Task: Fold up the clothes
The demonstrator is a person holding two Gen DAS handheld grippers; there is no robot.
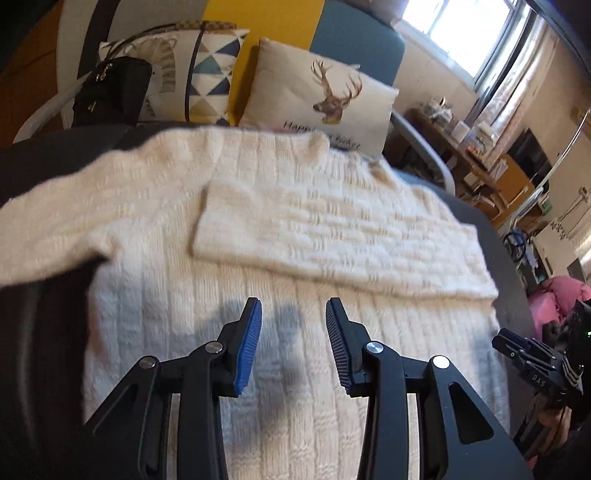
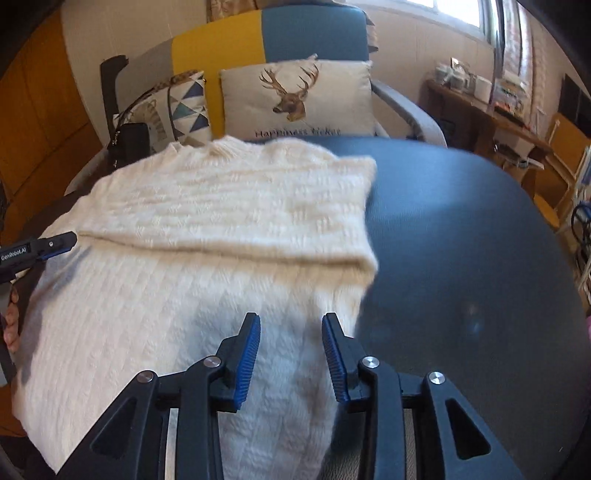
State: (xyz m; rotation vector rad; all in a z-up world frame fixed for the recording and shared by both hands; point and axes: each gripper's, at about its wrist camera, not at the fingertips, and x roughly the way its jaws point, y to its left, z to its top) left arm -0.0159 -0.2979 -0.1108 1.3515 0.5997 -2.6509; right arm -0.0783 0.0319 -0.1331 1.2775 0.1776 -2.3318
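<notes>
Left wrist view: left gripper point(image 1: 293, 314) jaws apart, empty, above a cream knit sweater point(image 1: 229, 332); one sleeve point(image 1: 332, 240) folded across the chest, the other cut off at frame left; knit blurred; sweater lies on a dark round table point(image 1: 491, 236); right gripper point(image 1: 532, 365) partly cut off at the edge.

Right wrist view: right gripper point(image 2: 291, 325) jaws apart, holding nothing, over the sweater's point(image 2: 166, 295) right edge; deer-print cushion point(image 2: 295, 99) on an armchair point(image 2: 310, 33) behind; window overexposed.
</notes>
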